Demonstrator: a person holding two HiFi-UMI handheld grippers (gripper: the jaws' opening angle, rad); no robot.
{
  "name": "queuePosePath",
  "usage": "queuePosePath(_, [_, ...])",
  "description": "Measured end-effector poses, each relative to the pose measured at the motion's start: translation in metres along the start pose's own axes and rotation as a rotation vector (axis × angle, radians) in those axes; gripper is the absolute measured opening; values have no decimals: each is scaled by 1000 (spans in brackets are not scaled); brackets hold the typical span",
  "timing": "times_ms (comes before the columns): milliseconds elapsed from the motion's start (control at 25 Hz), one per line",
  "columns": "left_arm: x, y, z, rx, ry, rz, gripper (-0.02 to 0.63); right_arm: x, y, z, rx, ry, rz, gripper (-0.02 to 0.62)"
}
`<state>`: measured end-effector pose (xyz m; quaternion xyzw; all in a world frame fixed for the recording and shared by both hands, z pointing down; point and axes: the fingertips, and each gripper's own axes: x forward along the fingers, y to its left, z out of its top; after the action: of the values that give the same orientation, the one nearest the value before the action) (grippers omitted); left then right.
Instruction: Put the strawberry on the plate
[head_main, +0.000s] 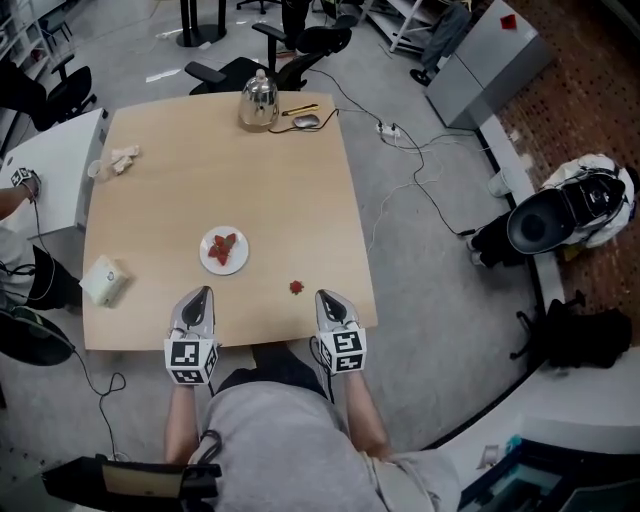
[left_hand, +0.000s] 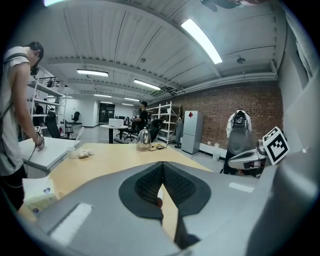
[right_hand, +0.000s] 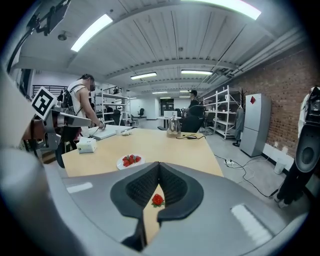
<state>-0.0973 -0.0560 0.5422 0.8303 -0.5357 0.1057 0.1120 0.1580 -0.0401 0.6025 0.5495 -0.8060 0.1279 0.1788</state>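
Observation:
A white plate (head_main: 224, 251) holding a few strawberries sits on the wooden table (head_main: 200, 180), near its front. A single loose strawberry (head_main: 296, 288) lies on the table to the plate's right. My left gripper (head_main: 199, 294) is at the front edge, just below the plate, jaws shut and empty. My right gripper (head_main: 326, 296) is also shut and empty, a little to the right of the loose strawberry. In the right gripper view the strawberry (right_hand: 158, 200) shows on the table just beyond the closed jaws (right_hand: 159, 164), with the plate (right_hand: 131, 161) further left. In the left gripper view the jaws (left_hand: 162, 164) meet at the tips.
A metal kettle (head_main: 259, 100), a mouse (head_main: 306, 121) and a pen are at the far edge. A tissue box (head_main: 104, 280) stands at the front left, crumpled paper (head_main: 124, 157) at the far left. A person (right_hand: 80, 107) leans over a white table (head_main: 55, 165) to the left. Cables cross the floor on the right.

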Motion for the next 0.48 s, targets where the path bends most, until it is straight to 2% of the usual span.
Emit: queuePosePath(480, [30, 13, -24, -9, 65, -12, 20, 30, -7, -31, -1, 49, -28, 8])
